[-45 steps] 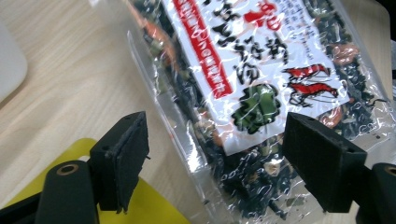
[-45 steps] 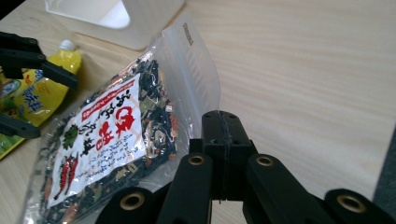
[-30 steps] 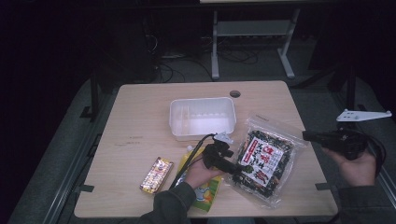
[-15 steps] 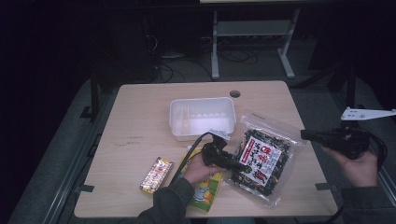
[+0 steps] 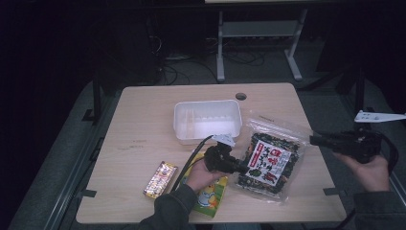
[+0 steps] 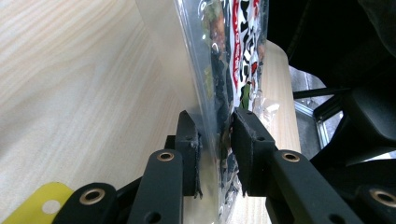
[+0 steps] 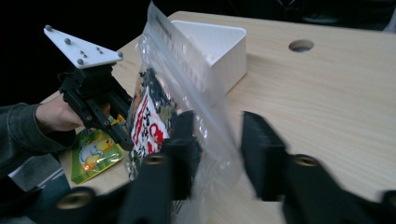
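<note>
- We have the left gripper (image 5: 242,168) low over the table (image 5: 143,115), near the near edge; its jaws have just been closing and now pinch the left edge of the seaweed bag (image 5: 270,160); in the left gripper view the pads (image 6: 189,149) press the clear film from both sides.
- The right gripper (image 5: 318,140) sits off the table's right edge; its jaws have just been opening; in the right gripper view they stand apart around the bag's clear corner (image 7: 205,116), not pressing it.
- The bag lies on the right near part of the table, its right edge close to the table's right edge.
- The far-left stretch of table gives us open room.
- The white tray (image 5: 208,120) stands just beyond the bag; the yellow-green pouch (image 5: 210,196) lies under our left hand; a gold bar (image 5: 160,178) lies left of it, well apart from the bag.
</note>
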`<state>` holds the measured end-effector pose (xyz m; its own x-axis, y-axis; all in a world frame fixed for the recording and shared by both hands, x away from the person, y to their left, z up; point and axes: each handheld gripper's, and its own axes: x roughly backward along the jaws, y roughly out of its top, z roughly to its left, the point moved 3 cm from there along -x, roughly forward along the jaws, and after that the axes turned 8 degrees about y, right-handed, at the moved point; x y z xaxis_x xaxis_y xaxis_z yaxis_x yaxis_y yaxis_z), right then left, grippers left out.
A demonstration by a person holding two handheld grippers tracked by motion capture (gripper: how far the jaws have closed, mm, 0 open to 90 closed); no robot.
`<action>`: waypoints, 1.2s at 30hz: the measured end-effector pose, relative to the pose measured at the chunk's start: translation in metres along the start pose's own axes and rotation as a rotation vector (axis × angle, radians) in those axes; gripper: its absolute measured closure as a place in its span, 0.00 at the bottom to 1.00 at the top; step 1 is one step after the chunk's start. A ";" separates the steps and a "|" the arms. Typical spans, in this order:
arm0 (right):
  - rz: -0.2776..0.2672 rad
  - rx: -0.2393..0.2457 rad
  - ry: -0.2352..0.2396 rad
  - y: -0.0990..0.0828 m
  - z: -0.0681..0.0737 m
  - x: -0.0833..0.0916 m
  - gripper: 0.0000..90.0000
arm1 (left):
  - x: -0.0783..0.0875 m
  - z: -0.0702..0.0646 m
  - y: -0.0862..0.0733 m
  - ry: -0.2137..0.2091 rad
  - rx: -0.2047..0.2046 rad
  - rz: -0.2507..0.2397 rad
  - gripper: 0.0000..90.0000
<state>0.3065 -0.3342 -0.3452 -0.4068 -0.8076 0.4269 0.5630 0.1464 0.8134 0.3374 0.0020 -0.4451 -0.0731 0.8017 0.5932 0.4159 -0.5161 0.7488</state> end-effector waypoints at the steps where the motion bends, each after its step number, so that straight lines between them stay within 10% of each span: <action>1: 0.003 -0.006 -0.008 -0.004 -0.002 -0.003 0.51 | 0.000 0.000 -0.001 0.007 -0.006 0.001 0.81; 19: 0.104 -0.052 0.169 -0.030 -0.011 -0.066 0.54 | 0.003 -0.002 -0.001 0.018 -0.049 -0.007 0.80; 29: 0.069 -0.057 0.335 -0.026 0.001 -0.064 0.82 | 0.006 0.001 -0.005 0.058 -0.049 -0.006 0.70; 36: 0.054 -0.042 0.335 -0.019 0.013 -0.058 0.84 | 0.017 0.003 -0.004 0.090 -0.055 -0.036 0.58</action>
<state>0.3098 -0.2825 -0.3803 -0.1205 -0.9432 0.3096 0.6091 0.1760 0.7733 0.3369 0.0185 -0.4388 -0.1692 0.7910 0.5879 0.3614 -0.5052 0.7837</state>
